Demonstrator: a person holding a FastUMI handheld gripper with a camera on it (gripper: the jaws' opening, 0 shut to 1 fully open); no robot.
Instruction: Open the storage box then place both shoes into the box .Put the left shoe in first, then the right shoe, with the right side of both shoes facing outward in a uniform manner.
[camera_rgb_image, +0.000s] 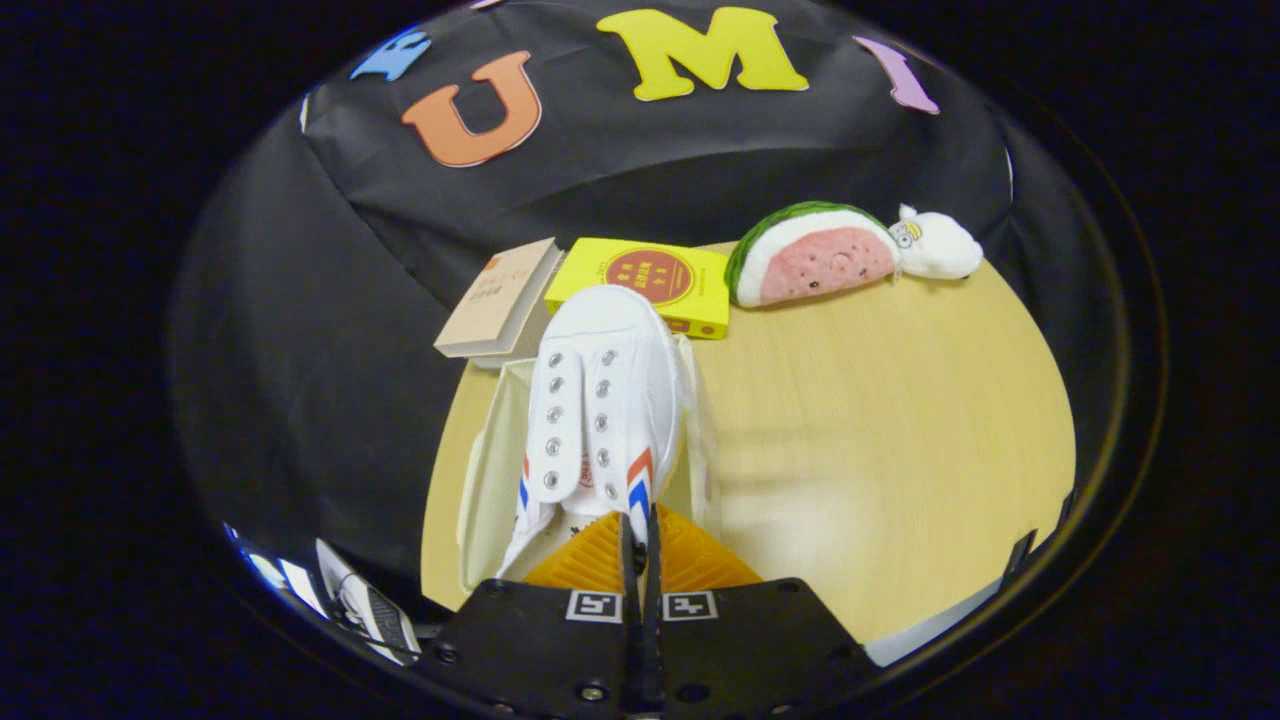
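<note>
Hand-held gripper (640, 528): fingers drawn together, clamped on the heel rim of the shoe; the heel itself is hidden behind the pads.

Shoe (600, 400): white, eyelets showing, no laces, striped at the sides, toe pointing away from the fingers. It is held over the storage box (485, 480), a pale open container lying beneath it; much of the box's interior and far wall are covered by the shoe.

Beyond the shoe's toe: a yellow book (690, 285), partly hidden by the toe, and a tan book (497, 300) just beside it.

Further along the far rim: a watermelon plush (810, 255), touching a small white plush (940, 247).

Bench (880, 420): light wood, rounded edge, bare on the side away from the box.
</note>
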